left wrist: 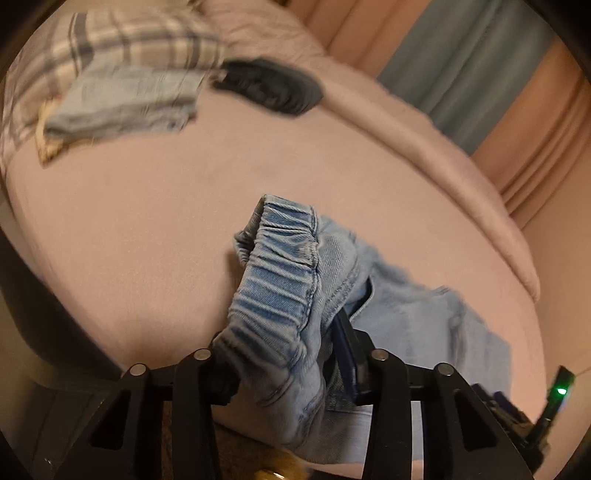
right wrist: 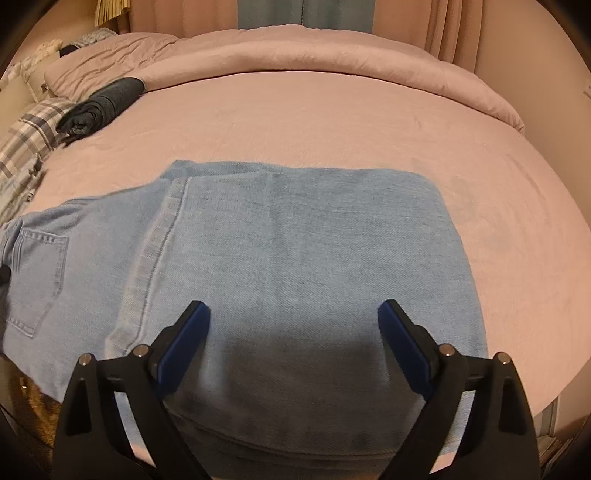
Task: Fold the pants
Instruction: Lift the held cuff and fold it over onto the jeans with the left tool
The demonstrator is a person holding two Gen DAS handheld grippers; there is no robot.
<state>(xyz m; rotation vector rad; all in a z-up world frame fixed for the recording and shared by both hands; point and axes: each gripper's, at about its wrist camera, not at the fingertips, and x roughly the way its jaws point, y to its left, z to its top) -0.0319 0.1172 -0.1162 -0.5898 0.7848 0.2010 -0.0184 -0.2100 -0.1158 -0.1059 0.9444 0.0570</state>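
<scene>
Light blue jeans [right wrist: 295, 258] lie folded across a pink bed [right wrist: 332, 118], back pocket at the left. My right gripper [right wrist: 293, 314] is open and empty, just above the folded legs near the bed's front edge. In the left wrist view my left gripper [left wrist: 291, 354] is shut on the jeans' elastic waistband [left wrist: 277, 280] and holds it bunched and lifted above the bed [left wrist: 129, 229]; the rest of the jeans trails to the right. Its left finger is mostly hidden by the denim.
A folded pair of jeans [left wrist: 122, 99] and a rolled dark garment [left wrist: 273, 86] lie near the plaid pillow [left wrist: 110, 33]. The dark roll also shows in the right wrist view [right wrist: 103, 101]. A pink duvet [right wrist: 295, 51] is bunched at the far side, curtains behind.
</scene>
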